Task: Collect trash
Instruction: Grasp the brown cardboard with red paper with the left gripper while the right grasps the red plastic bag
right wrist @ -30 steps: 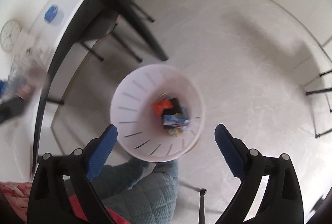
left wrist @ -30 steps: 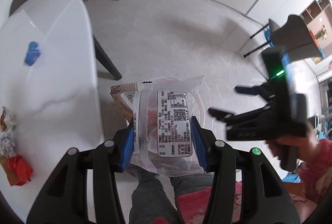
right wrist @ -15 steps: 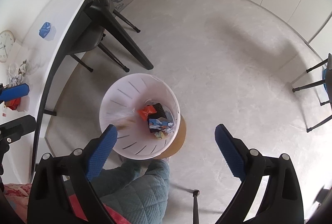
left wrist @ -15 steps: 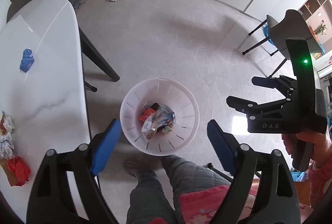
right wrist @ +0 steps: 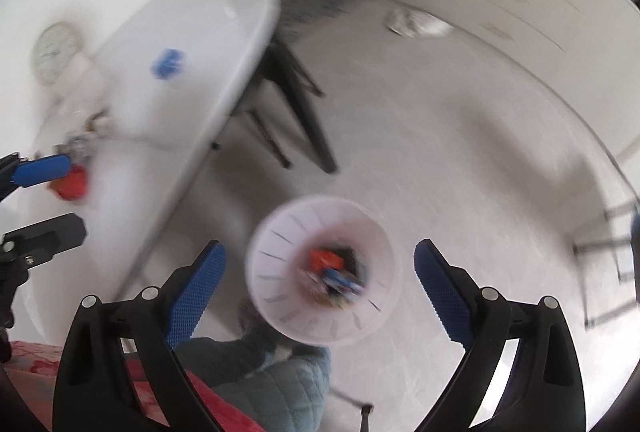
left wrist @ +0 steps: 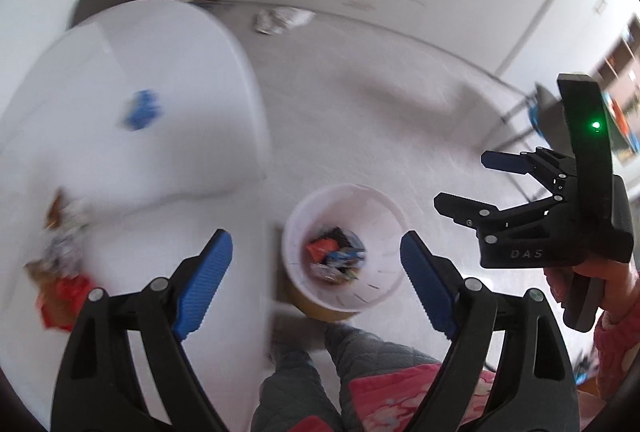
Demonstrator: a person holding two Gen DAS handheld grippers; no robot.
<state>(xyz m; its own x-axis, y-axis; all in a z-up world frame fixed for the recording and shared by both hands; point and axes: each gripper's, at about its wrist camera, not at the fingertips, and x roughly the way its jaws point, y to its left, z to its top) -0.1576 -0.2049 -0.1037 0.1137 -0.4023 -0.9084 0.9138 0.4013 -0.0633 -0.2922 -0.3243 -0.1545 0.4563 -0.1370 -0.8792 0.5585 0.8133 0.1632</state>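
A white slotted bin [left wrist: 382, 232] [right wrist: 280, 244] stands on the floor below both grippers, with red, blue and dark wrappers lying in its bottom. My left gripper [left wrist: 316, 256] is open and empty, high above the bin. My right gripper [right wrist: 320, 264] is open and empty too; it also shows at the right of the left wrist view [left wrist: 468, 180], held by a hand. On the white table [left wrist: 120, 160] lie a blue scrap [left wrist: 142, 110] [right wrist: 168, 63], a red wrapper [left wrist: 64, 298] [right wrist: 72, 184] and crumpled paper trash [left wrist: 66, 232].
The table's dark legs [right wrist: 304, 112] stand between the table and the bin. A crumpled white bag [left wrist: 282, 19] [right wrist: 416, 23] lies on the floor near the cabinets. A chair [left wrist: 548, 116] stands at the right. The person's legs [left wrist: 316, 372] are just below the bin.
The left gripper opened and let go of the clear printed wrapper, which fell into the bin. Both grippers then rose and swung toward the table; the views are now motion-blurred.
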